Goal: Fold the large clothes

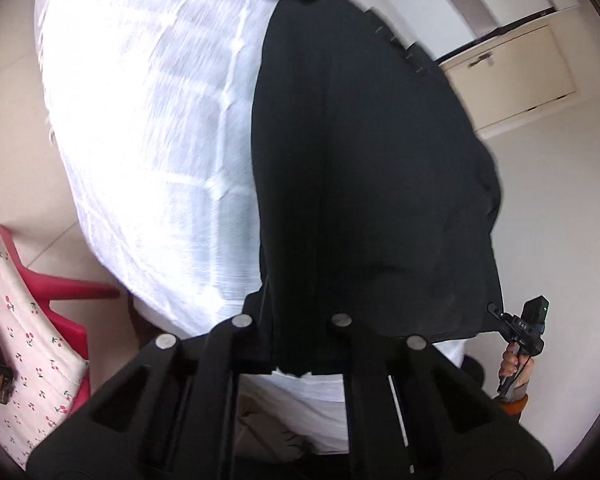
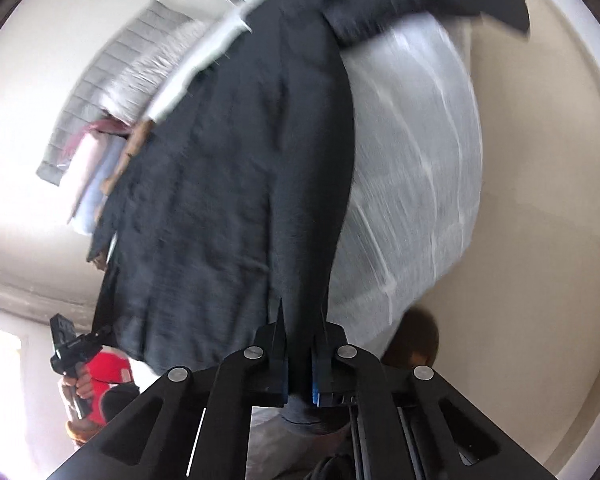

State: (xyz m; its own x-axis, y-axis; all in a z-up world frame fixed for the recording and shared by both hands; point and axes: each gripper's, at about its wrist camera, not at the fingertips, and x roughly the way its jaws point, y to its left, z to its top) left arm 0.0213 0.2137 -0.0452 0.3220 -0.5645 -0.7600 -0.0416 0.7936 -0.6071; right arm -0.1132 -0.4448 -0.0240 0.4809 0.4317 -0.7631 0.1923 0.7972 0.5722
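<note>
Two tools, both clamped on the same dark garment, one at each corner of its near hem. My left tool has its jaws closed on the hem at one corner; my right tool pinches the other, cloth bunched between the blue-edged pads. Each view catches the opposite tool at the far corner, held in a hand.

Garment lies spread lengthwise over a white quilted cover on what looks like a bed or a padded counter (edges too blurred to say which). One sleeve is thrown out sideways at the far end.

Handling, my judgement: soft, limp, fairly thick cloth, light enough to lift by two corners, but it will sag in the middle and drag on the cover. Not slippery, not fragile. Hem corners are the right hold; keep them level and taut so the fold line runs straight. The stray sleeve may trail or fold under.

A red chair stands beside.
</note>
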